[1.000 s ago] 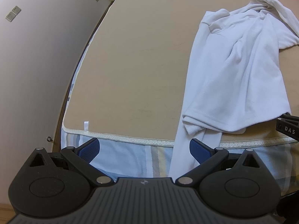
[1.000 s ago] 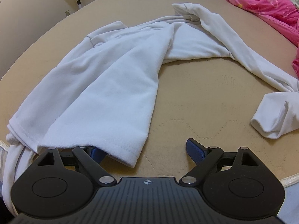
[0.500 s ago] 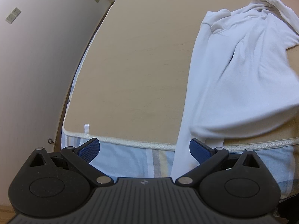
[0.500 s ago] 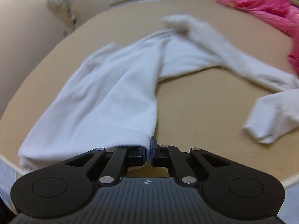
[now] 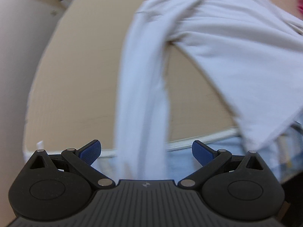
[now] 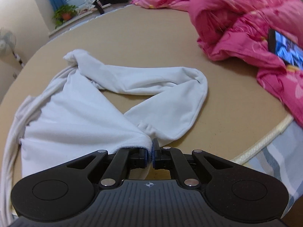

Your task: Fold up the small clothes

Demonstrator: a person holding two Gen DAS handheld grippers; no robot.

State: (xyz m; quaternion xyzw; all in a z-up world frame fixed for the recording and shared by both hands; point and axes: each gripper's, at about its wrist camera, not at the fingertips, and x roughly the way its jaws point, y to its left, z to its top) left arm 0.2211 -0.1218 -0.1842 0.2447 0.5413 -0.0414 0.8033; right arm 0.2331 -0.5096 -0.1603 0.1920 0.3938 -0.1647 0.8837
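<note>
Since a second ago your right gripper (image 6: 151, 152) has clamped down on the hem of the white garment (image 6: 79, 124) and dragged that corner across the tan bed surface (image 6: 132, 43) toward the pink quilt (image 6: 236, 22). Its jaws are now pressed together with the cloth edge pinched between the pads.

You are early in the fold. The garment lies crumpled near the front edge of the bed, its body bunched to the left and one sleeve (image 6: 170, 94) looped round in an open curve, nothing yet squared or flattened.

Your left gripper (image 5: 145, 151) has dropped lower and its jaws stand wide apart, gripping nothing. A long strip of the white garment (image 5: 142, 94) hangs over the bed edge between them, not touched by either pad as far as the blur allows. You probably need to catch that strip, spread the piece flat, then start folding.
</note>
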